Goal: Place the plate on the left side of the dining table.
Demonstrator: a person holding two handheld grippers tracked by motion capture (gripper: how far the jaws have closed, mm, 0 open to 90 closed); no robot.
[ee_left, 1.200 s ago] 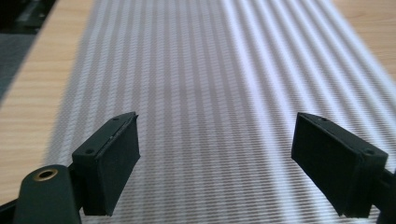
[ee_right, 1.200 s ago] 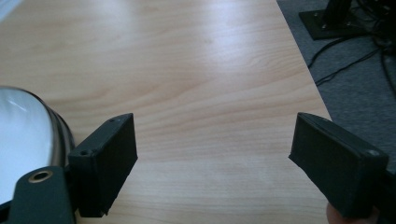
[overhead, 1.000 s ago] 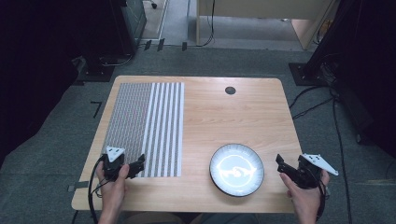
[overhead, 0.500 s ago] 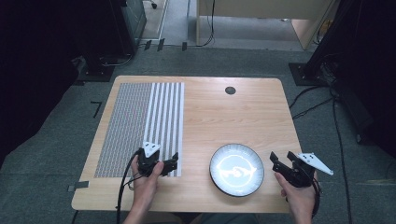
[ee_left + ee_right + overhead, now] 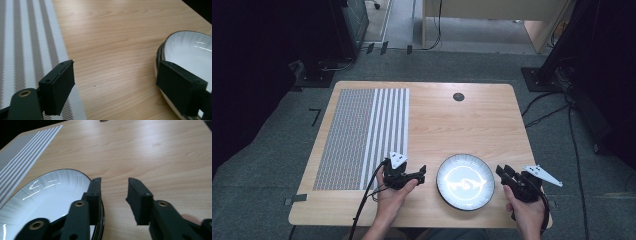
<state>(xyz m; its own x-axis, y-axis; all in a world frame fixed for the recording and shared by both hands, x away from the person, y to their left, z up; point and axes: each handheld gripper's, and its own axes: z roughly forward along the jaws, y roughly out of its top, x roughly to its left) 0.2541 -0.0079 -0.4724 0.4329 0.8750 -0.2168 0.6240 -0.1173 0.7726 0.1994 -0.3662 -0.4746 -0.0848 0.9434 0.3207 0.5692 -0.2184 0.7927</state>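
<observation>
two grippers flank the plate [image 5: 465, 181] near the table [image 5: 492, 120] front edge in the high view. left gripper view: left gripper [image 5: 115, 87] released, jaws wide, one beside the plate rim, striped mat [image 5: 27, 50] opposite. right gripper view: right gripper [image 5: 113, 195] jaws have just been closing, nothing between, one over the rim.

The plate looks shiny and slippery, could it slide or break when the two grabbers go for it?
It could. The plate sits near the table's front edge, so a push might slide it off. The right gripper has just been closing with nothing between its jaws, one jaw beside the rim, so it may miss. The left gripper is open, one jaw over the plate's edge; it could bump or tip the glossy rim.
</observation>
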